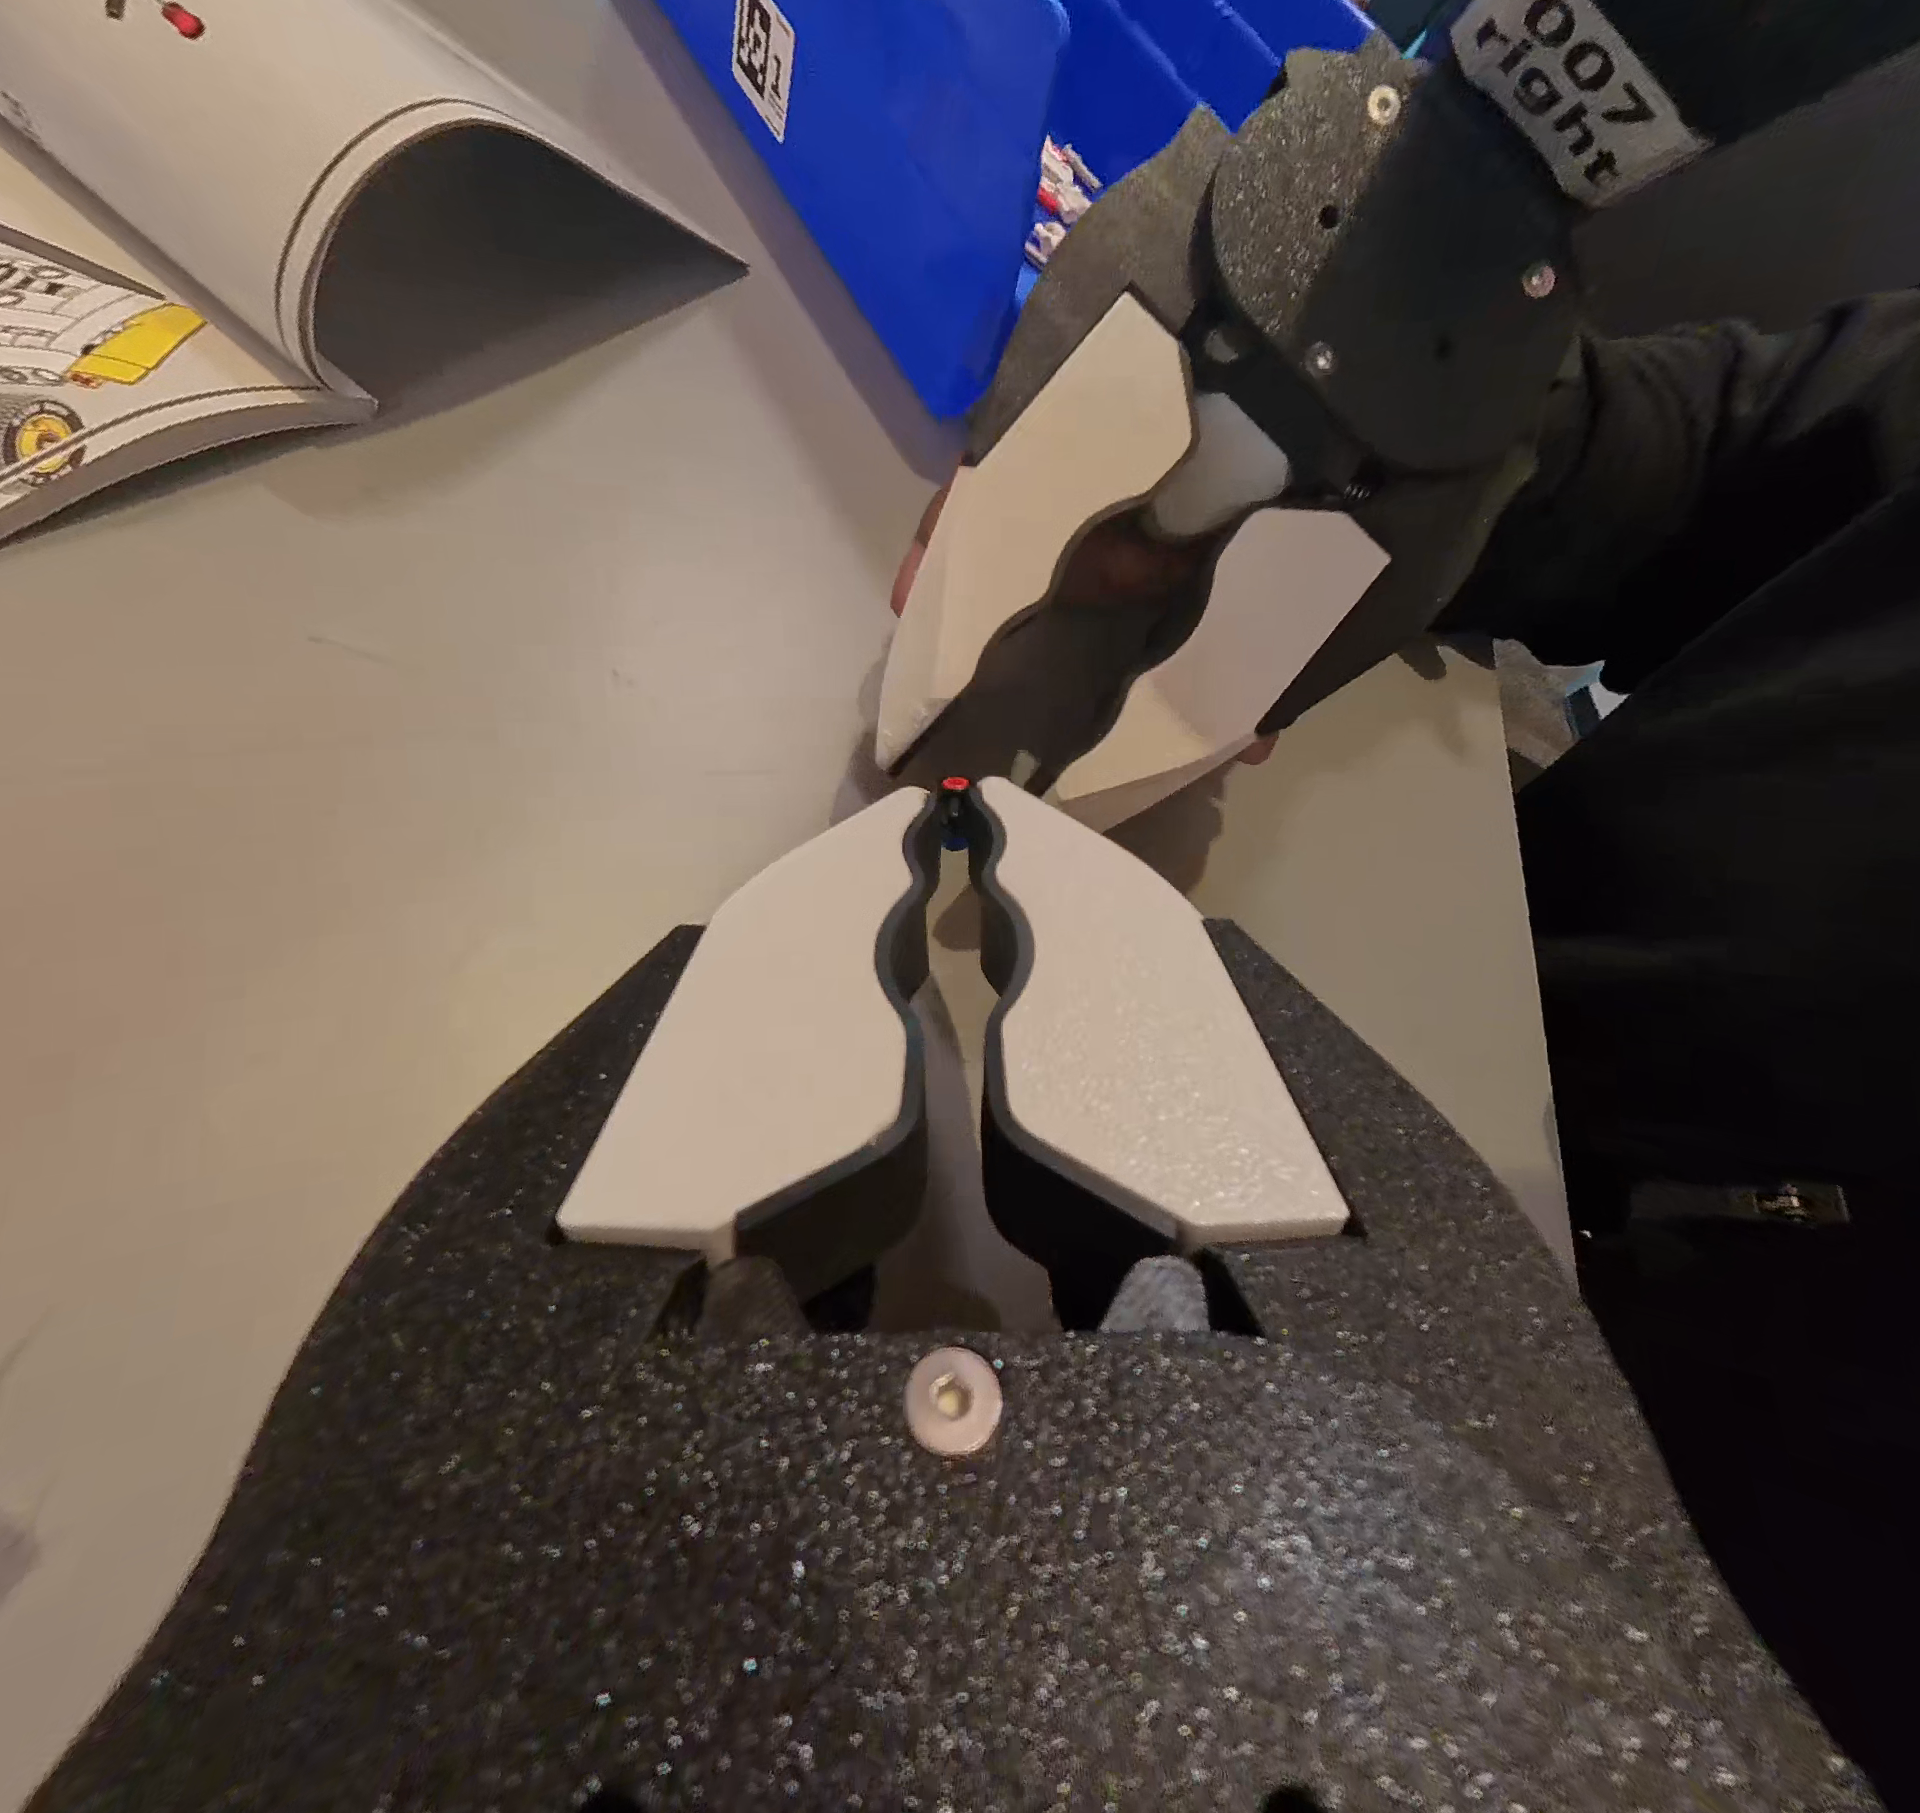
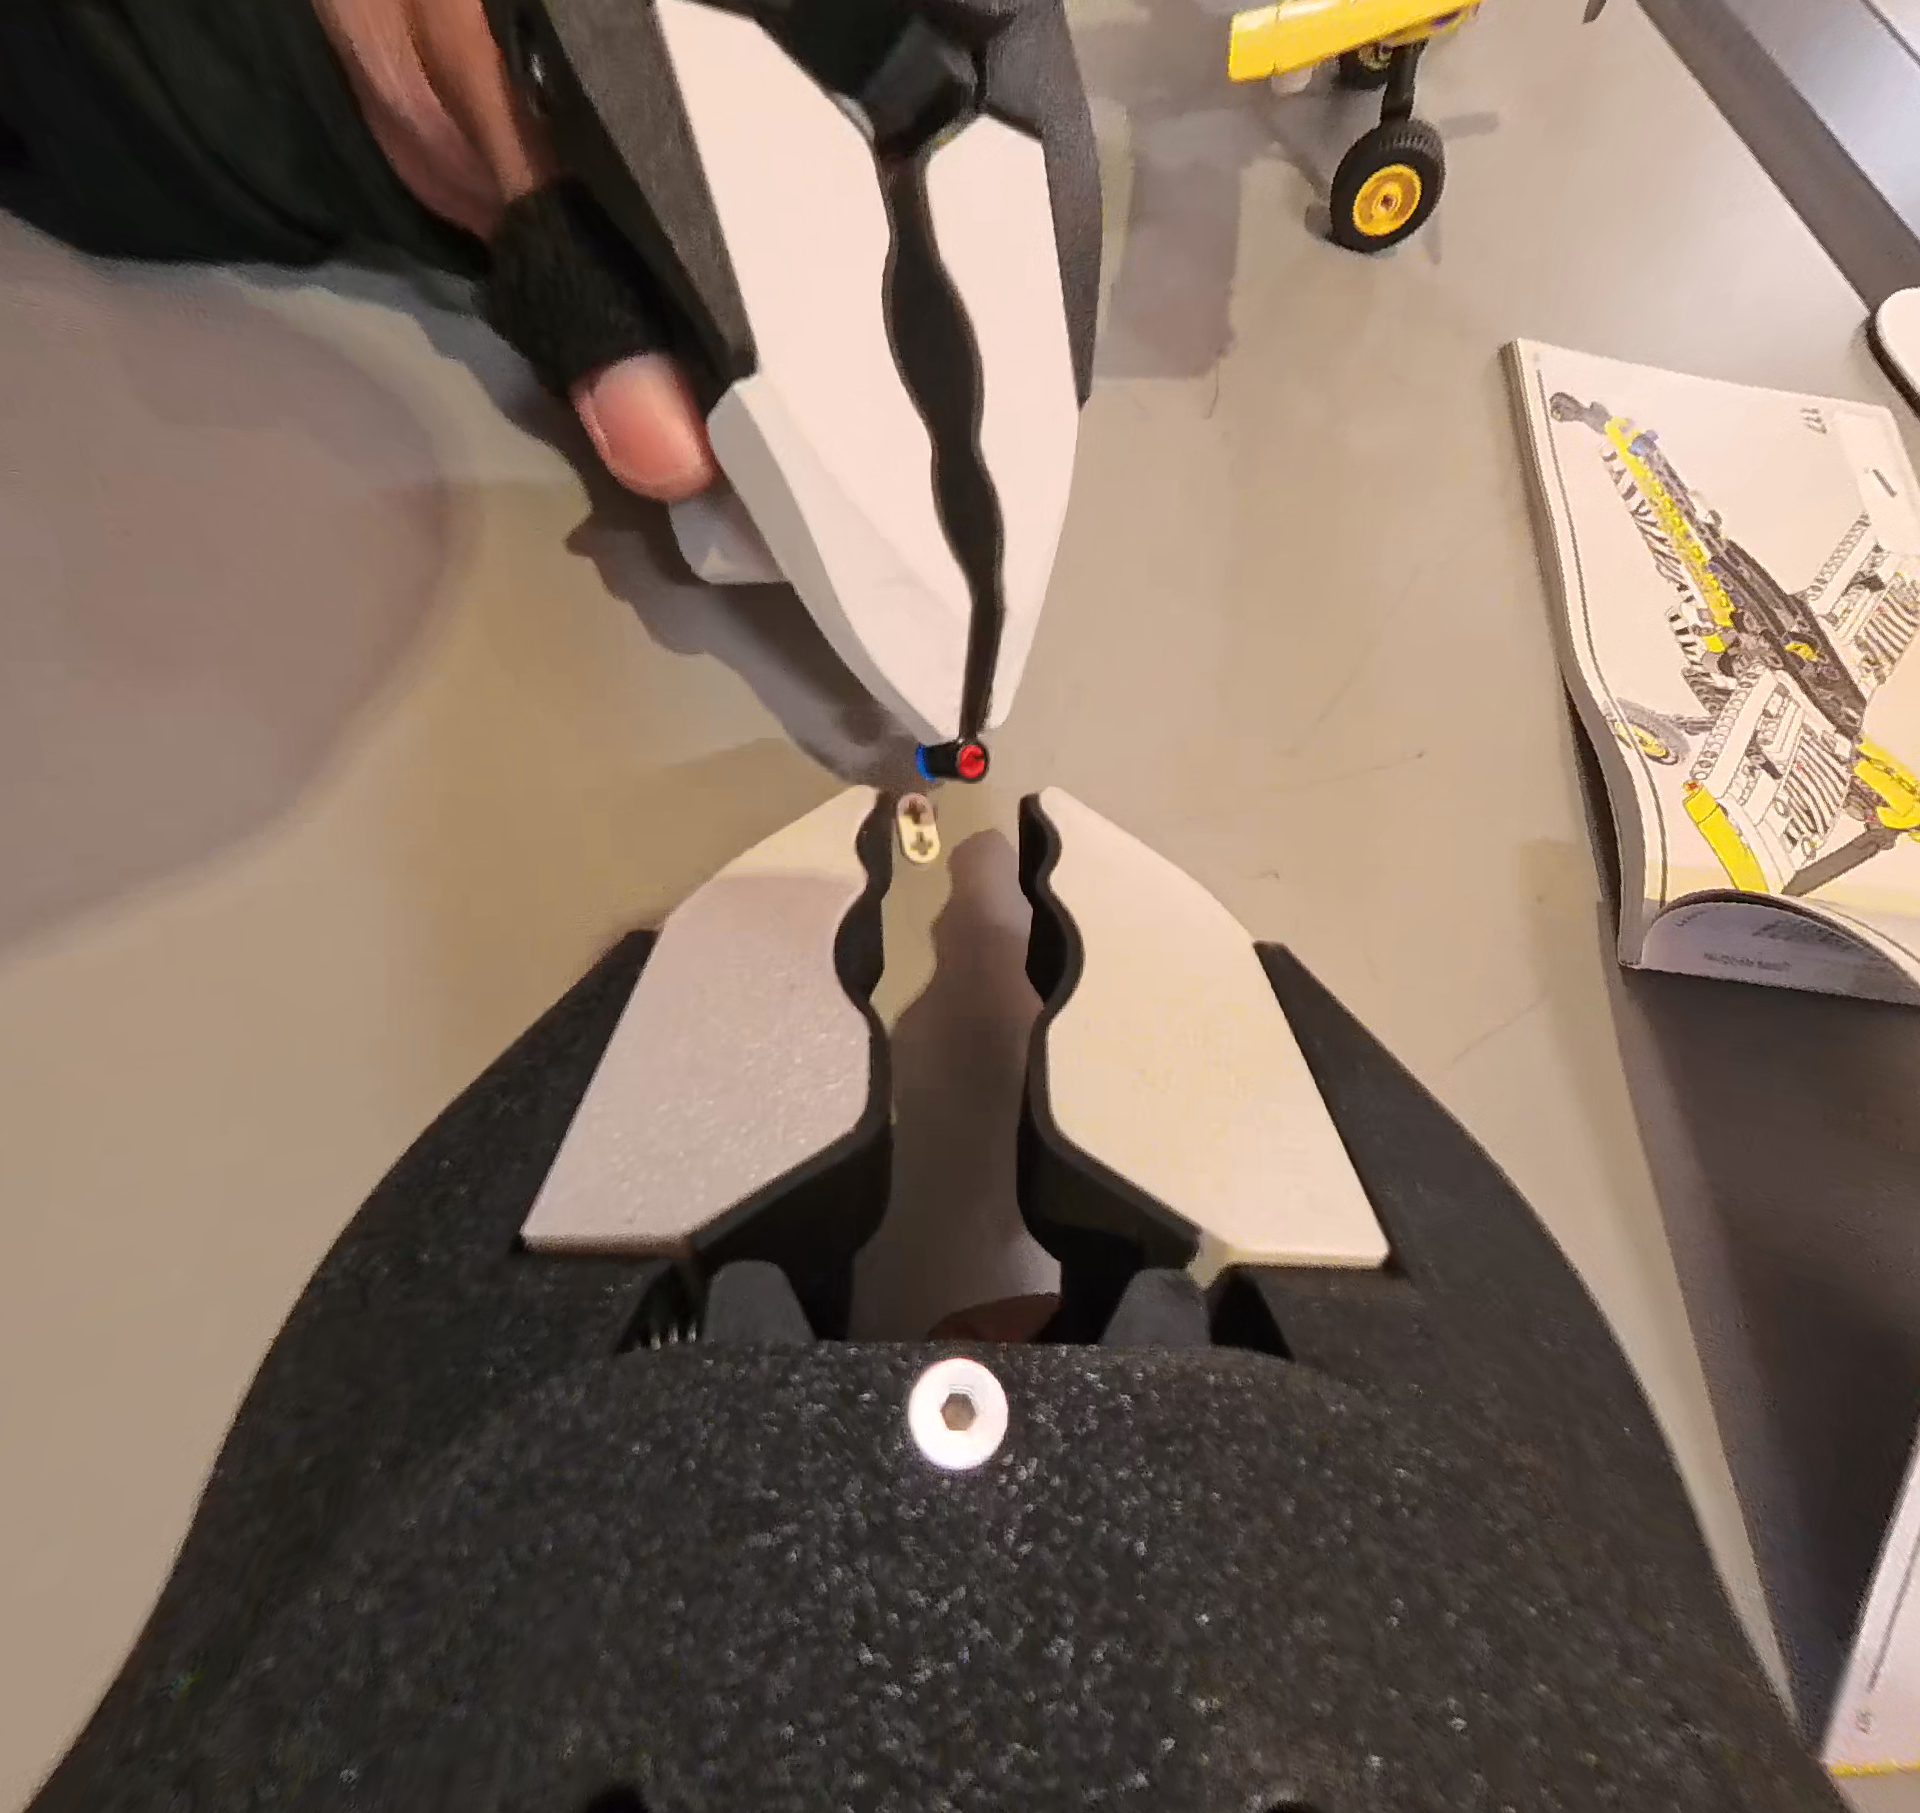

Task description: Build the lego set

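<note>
Left gripper [image 2: 971, 729]: I see its fingers clenched on a small black pin [image 2: 951, 761], red-tipped and blue-ended, held above mid-table [image 2: 312, 828].
Pin handling: I judge it light, rigid, slippery; grip its barrel.
Right gripper [image 2: 951, 813]: fingers apart, empty; a tan two-hole connector [image 2: 918, 826] lies between them, unpressed.

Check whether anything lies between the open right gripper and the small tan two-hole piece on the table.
Nothing visible does. The tan two-hole piece lies on the table between the right gripper's open fingertips, nearer the left one. The left gripper, clamping a small black pin with red and blue ends, hovers just beyond.
</note>
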`<state>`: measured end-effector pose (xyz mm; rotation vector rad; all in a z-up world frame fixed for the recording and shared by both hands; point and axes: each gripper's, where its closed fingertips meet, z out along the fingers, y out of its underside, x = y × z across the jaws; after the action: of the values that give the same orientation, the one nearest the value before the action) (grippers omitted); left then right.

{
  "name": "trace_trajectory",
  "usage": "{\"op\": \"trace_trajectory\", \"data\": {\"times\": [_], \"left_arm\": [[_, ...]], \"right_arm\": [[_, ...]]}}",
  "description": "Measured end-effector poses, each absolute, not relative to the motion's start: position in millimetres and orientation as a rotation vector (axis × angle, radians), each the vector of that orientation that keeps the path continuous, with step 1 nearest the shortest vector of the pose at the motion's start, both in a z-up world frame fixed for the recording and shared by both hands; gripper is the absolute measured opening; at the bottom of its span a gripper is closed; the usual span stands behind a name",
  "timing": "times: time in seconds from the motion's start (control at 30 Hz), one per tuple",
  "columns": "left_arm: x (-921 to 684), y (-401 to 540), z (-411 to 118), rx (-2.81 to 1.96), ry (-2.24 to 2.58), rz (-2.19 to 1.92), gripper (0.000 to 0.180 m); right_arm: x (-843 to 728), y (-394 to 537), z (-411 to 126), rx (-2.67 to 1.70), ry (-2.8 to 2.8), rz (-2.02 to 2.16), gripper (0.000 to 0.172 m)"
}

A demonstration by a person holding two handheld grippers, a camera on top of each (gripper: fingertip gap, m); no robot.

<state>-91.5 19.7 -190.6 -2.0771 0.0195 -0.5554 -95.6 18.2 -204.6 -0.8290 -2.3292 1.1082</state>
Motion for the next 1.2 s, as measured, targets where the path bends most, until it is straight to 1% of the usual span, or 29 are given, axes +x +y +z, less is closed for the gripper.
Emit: {"op": "trace_trajectory", "data": {"times": [0.17,0.47,0.67,1.0,1.2], "left_arm": [[-86,19,-194,-2.101,0.070,-0.542,0.004],[-82,18,-192,-2.093,0.112,-0.559,0.005],[-89,18,-191,-2.084,0.130,-0.514,0.004],[-95,15,-220,-2.286,0.288,-0.275,0.012],[-91,18,-225,-2.347,0.412,-0.205,0.013]], "right_arm": [[-93,12,-204,-0.781,-2.341,1.116,0.012],[-89,13,-203,-0.787,-2.367,1.147,0.011],[-88,21,-206,-0.818,-2.378,1.097,0.011],[-83,26,-217,-0.839,-2.433,1.012,0.011],[-82,27,-218,-0.853,-2.443,1.012,0.011]]}}
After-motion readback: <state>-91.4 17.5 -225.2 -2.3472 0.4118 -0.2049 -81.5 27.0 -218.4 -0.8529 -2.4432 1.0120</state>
